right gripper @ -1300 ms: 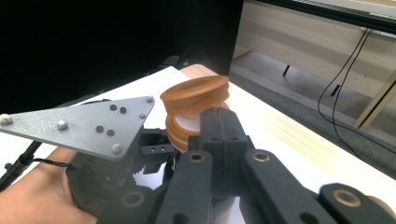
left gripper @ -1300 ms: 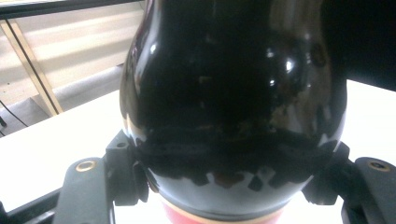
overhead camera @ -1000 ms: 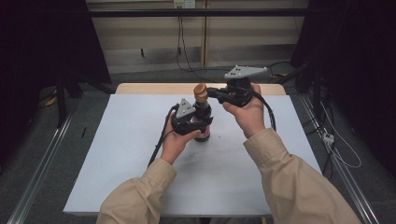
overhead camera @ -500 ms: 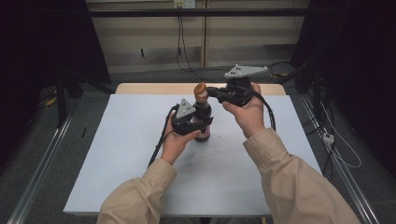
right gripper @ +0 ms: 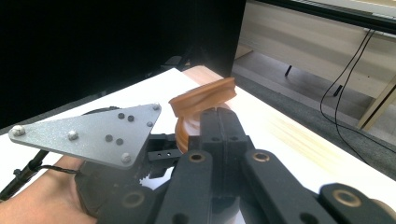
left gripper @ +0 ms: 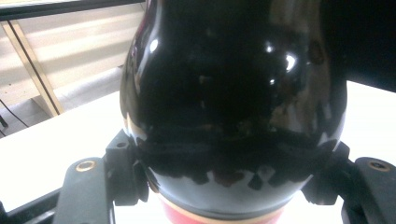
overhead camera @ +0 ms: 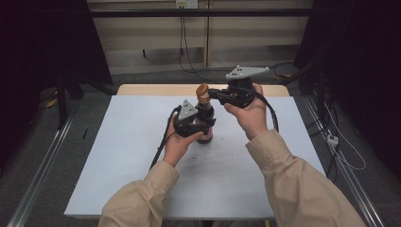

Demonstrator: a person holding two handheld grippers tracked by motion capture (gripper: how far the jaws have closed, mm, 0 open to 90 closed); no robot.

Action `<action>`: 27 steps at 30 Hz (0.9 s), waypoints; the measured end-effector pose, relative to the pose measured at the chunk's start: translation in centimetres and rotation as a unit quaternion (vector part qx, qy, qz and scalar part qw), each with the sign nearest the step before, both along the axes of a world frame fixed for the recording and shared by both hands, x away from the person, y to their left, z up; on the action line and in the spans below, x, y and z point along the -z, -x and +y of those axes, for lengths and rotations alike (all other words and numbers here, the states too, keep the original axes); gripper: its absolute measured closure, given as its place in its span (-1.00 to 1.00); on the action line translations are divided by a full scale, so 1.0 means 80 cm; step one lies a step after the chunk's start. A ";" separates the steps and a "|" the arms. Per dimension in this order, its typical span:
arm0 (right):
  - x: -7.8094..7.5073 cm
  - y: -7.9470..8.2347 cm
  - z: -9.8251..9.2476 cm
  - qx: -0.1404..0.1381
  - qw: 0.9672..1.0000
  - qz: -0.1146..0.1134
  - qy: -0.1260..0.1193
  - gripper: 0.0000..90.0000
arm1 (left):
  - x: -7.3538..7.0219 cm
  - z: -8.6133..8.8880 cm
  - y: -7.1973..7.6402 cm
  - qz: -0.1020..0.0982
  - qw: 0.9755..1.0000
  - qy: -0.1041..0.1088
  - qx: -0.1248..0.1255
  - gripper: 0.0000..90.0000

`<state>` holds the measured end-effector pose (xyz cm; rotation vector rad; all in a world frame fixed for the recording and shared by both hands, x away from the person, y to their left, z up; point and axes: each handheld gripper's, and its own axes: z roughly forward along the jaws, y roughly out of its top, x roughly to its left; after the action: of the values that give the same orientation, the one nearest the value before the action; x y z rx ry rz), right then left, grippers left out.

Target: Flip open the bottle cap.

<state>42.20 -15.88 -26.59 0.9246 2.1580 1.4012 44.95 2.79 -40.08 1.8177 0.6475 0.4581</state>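
A dark glossy bottle (overhead camera: 206,137) with a red band near its base stands on the white table (overhead camera: 118,156). My left gripper (overhead camera: 199,124) is shut on its round body; in the left gripper view the bottle (left gripper: 233,93) sits between the two black pads (left gripper: 123,172). A brown stopper (overhead camera: 203,91) tops the bottle's neck. My right gripper (overhead camera: 211,97) comes in level from the right and is shut on that stopper. In the right gripper view the stopper (right gripper: 203,100) sits tilted at the jaw tips of the right gripper (right gripper: 212,126), with the left gripper's grey plate (right gripper: 88,133) below it.
A wooden strip (overhead camera: 156,89) runs along the table's far edge. Metal rails (overhead camera: 38,184) lie on the floor to the left, and cables (overhead camera: 345,156) trail on the floor to the right. Dark curtains flank both sides.
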 end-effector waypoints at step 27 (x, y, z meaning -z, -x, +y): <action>-0.002 -0.001 0.001 -0.001 1.000 -0.004 -0.010 1.00 | 0.001 0.000 0.001 -0.003 1.000 0.003 -0.002 -0.32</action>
<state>42.24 -15.82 -26.46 0.9235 2.1431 1.4276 44.91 2.82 -40.16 1.8093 0.6488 0.4634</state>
